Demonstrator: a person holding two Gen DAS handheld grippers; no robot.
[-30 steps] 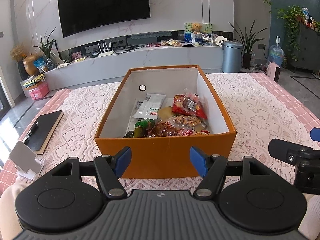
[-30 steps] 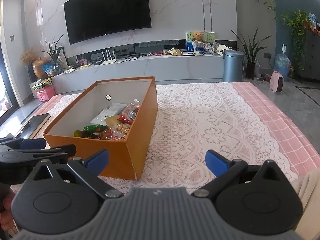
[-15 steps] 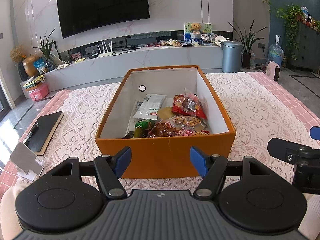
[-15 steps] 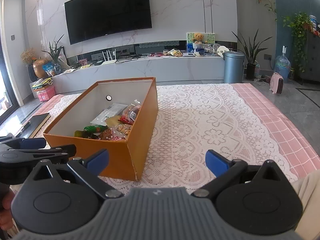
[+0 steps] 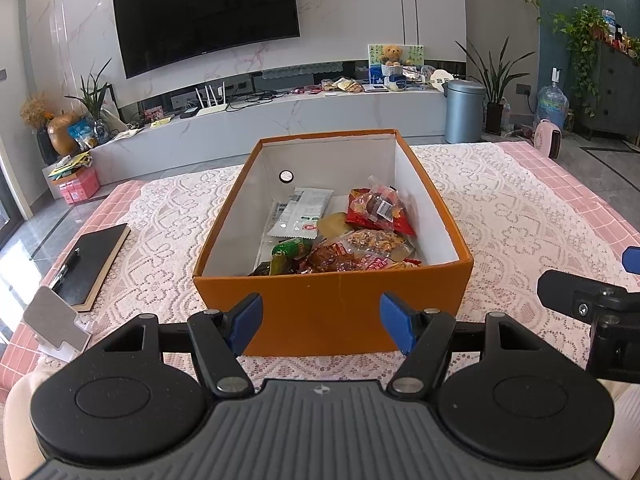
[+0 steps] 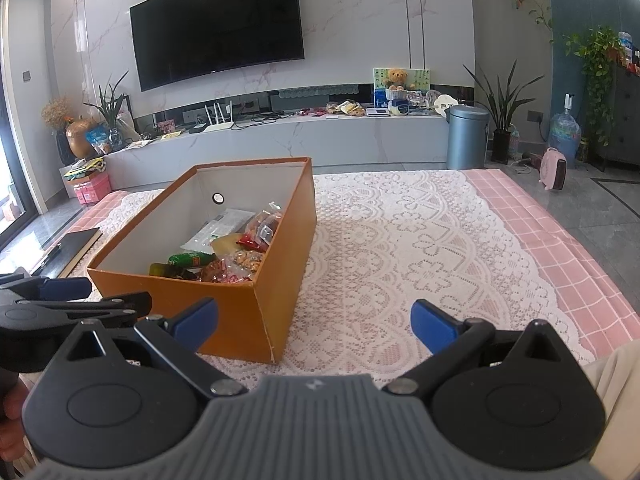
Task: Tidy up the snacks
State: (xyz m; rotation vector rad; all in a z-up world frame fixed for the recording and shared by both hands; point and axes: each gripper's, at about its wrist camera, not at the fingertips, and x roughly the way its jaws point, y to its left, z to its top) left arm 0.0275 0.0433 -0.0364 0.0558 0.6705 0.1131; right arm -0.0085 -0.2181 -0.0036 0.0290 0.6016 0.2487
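1. A rectangular orange cardboard box with a white inside (image 5: 340,312) is seen at the centre of the left wrist view and at the centre left of the right wrist view (image 6: 280,272), set on a white lace tablecloth (image 5: 500,216) over a pink checked cover (image 6: 560,240).
2. A heap of packaged snacks (image 5: 344,236) is held in the box, gathered toward its near right part; a white packet (image 5: 304,212), a red packet (image 5: 380,210) and a green packet (image 5: 292,248) are made out among them.
3. The left gripper (image 5: 321,318) is shown at the bottom of its view, just before the box's near wall; its blue fingertips (image 5: 248,320) are spread apart and nothing is held between them.
4. The right gripper (image 6: 314,320) is shown at the bottom of its view, beside the box's near right corner; its jaws are spread wide and nothing is held.
5. A black notebook with a pen (image 5: 92,264) is seen at the left of the left wrist view, on the cloth, well apart from the box.
6. A black wall-mounted television (image 5: 206,12) is seen in the upper part of the frame.
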